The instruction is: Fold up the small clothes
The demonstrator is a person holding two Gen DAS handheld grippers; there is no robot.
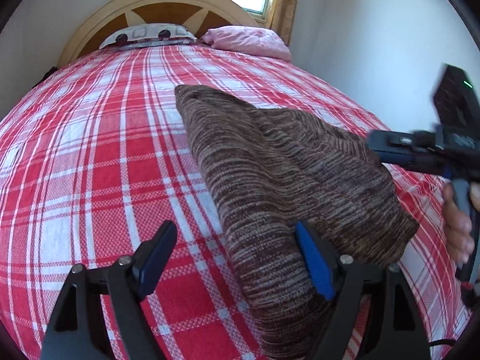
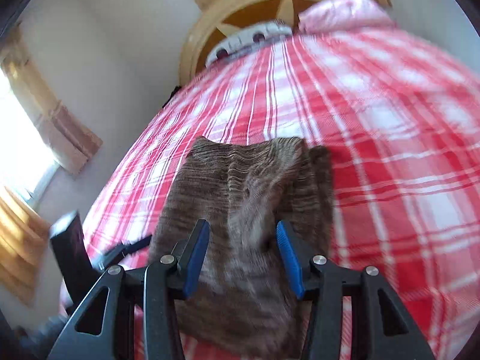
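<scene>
A: Count of clothes?

B: One garment (image 1: 270, 162), brown striped knit, folded, lying flat on the bed (image 1: 105, 150), right of centre in the left wrist view.

A: Tools?

B: Two. Left tool (image 1: 237, 258): fingers spread wide, gripping nothing; its right finger (image 1: 315, 264) sits over the garment's near edge, the left finger over bare plaid sheet. Right tool (image 2: 243, 258): fingers apart, garment lying below and between them, pads not pressing on it. That view is blurred.

A: Hands?

B: One visible, holding the right tool's handle (image 1: 459, 228).

A: Other items on the bed?

B: Two pillows at the headboard (image 1: 168, 0): one patterned (image 1: 147, 34), one pink (image 1: 249, 42). Two windows show in the right wrist view.
</scene>
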